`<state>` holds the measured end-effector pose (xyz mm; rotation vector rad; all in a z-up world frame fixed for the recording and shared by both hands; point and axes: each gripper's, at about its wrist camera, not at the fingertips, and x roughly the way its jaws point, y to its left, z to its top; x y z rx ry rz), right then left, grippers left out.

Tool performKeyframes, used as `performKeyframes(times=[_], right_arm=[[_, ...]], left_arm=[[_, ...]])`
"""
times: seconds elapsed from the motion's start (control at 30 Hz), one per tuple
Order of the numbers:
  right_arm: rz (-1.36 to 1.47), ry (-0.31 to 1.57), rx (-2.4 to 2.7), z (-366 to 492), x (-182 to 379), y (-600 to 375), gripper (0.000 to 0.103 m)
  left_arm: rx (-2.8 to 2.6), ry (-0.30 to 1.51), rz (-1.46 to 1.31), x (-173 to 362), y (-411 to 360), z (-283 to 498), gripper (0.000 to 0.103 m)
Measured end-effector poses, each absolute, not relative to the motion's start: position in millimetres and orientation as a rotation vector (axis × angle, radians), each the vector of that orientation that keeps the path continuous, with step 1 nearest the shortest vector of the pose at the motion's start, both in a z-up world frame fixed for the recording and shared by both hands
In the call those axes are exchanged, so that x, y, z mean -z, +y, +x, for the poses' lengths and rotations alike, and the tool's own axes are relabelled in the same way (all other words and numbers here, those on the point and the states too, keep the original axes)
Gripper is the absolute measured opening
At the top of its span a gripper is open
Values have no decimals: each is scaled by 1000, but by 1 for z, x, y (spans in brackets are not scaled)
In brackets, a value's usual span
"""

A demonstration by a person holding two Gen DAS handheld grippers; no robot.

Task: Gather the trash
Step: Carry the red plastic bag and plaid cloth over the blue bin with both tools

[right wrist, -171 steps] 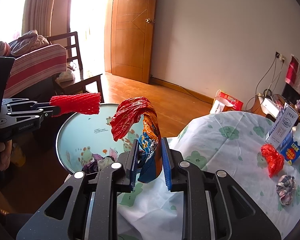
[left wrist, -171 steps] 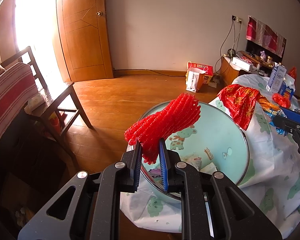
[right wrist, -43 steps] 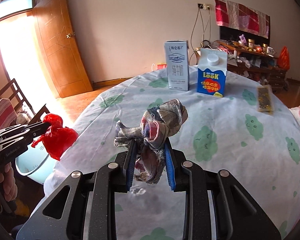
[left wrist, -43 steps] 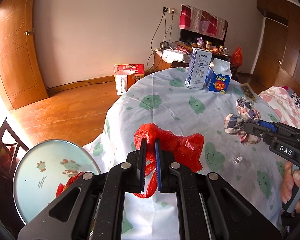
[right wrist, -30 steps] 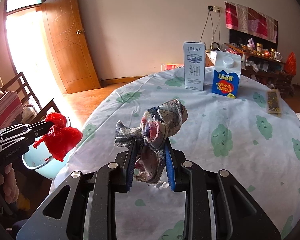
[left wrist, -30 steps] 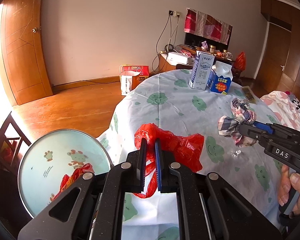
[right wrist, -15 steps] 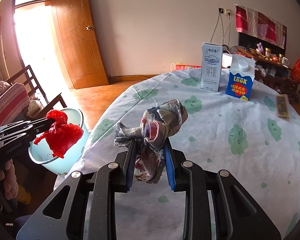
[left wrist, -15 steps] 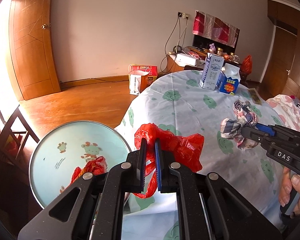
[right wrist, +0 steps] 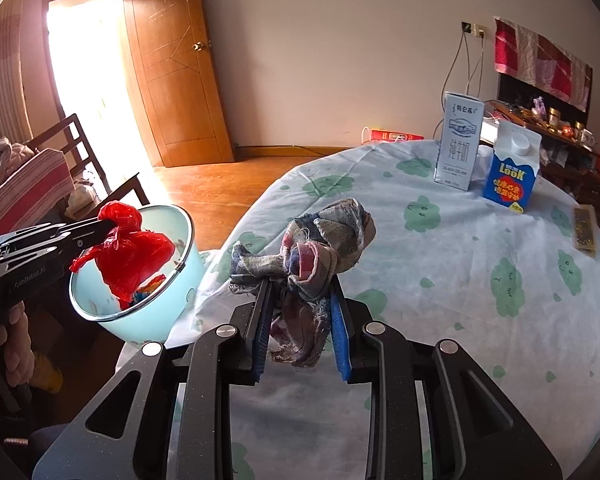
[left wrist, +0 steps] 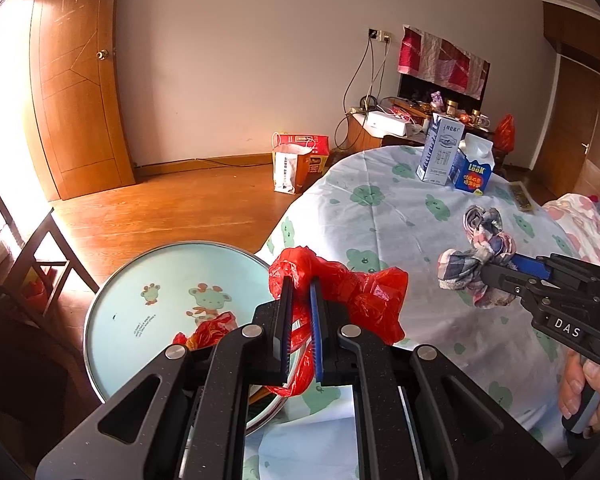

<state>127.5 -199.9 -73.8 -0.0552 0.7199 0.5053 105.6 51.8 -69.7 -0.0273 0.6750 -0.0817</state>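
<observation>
The left gripper [left wrist: 299, 292], its jaws nearly closed, pinches a crinkled, glossy red plastic bag [left wrist: 364, 292] that hangs above the rim of a round pale-blue enamel basin [right wrist: 140, 320] beside the table. The right gripper [right wrist: 300, 300], jaws partly closed, clamps a knotted, frayed plaid rag [right wrist: 320, 248] above the soft tablecloth [right wrist: 460, 280] printed with green clouds. Two upright milk cartons [right wrist: 460, 144] stand at the table's far edge.

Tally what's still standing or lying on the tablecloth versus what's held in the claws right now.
Cartons standing on the table: 2, white milk carton and blue carton
Flat packet on table: 1
Held items: 2, red plastic bag and cloth wad
Total: 5
</observation>
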Motion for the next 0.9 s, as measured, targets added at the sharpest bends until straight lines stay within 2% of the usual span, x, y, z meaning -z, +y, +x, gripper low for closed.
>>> performKeyframes(times=[0.9], right_arm=[[-110,717,-565,128,72,-159,28]], left_arm=[[7,681,-34,77,89,95,7]])
